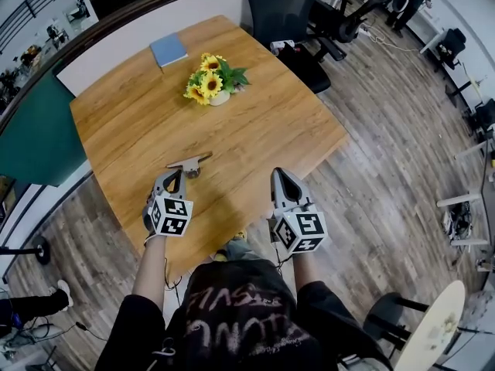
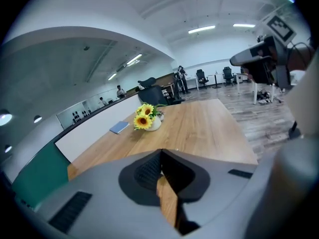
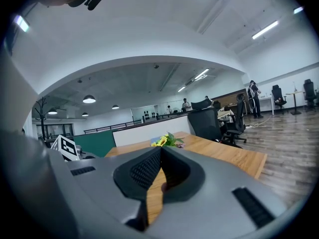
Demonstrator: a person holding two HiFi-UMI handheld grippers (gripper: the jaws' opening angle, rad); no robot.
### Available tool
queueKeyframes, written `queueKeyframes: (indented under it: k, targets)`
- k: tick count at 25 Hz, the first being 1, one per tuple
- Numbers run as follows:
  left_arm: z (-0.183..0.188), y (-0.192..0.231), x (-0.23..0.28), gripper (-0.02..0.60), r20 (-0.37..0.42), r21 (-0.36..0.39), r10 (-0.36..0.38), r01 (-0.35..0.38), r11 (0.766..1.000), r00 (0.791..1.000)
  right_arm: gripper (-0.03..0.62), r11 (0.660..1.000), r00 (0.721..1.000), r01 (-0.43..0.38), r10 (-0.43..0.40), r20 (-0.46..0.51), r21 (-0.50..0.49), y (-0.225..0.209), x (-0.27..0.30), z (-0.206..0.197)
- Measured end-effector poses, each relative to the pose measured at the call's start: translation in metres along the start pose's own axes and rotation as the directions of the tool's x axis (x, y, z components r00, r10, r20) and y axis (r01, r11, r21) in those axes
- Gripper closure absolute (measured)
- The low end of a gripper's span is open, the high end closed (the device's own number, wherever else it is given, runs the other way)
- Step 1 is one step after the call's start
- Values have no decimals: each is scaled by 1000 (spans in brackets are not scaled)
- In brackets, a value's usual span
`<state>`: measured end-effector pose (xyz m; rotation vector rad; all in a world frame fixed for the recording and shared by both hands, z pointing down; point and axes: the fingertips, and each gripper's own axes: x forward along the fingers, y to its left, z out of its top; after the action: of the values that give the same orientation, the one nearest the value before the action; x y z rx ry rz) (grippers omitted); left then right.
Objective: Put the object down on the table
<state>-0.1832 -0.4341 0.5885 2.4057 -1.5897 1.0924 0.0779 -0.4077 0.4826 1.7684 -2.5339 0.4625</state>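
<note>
Head view: wooden object lies flat on the table, left of centre, just beyond the tips of my left gripper; I cannot tell whether they touch. Right gripper is at the table's near edge, lower centre.
Left gripper view: my jaws are closed together, with nothing between them.
Right gripper view: jaws closed together, empty.

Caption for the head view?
Left gripper and right gripper, shut, empty, at wooden table; small object lies before the left, sunflowers beyond.
</note>
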Motion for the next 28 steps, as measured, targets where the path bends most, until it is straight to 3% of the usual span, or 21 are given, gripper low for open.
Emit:
queueKeyframes:
  k: [11, 17, 24, 28]
  targets:
    - [24, 23, -68, 569, 145, -149, 86, -64, 987, 986, 589, 1000, 1000, -4, 5, 29, -10, 16, -28, 5]
    - [41, 33, -111, 569, 254, -254, 123, -57, 965, 959, 589, 1000, 999, -10, 11, 43, -28, 20, -44, 12]
    - [52, 45, -163, 569, 340, -275, 201, -107, 956, 919, 589, 999, 998, -13, 16, 56, -48, 30, -58, 13]
    - [51, 46, -184, 569, 395, -269, 206, -102, 958, 895, 589, 997, 997, -18, 23, 69, -71, 36, -65, 13]
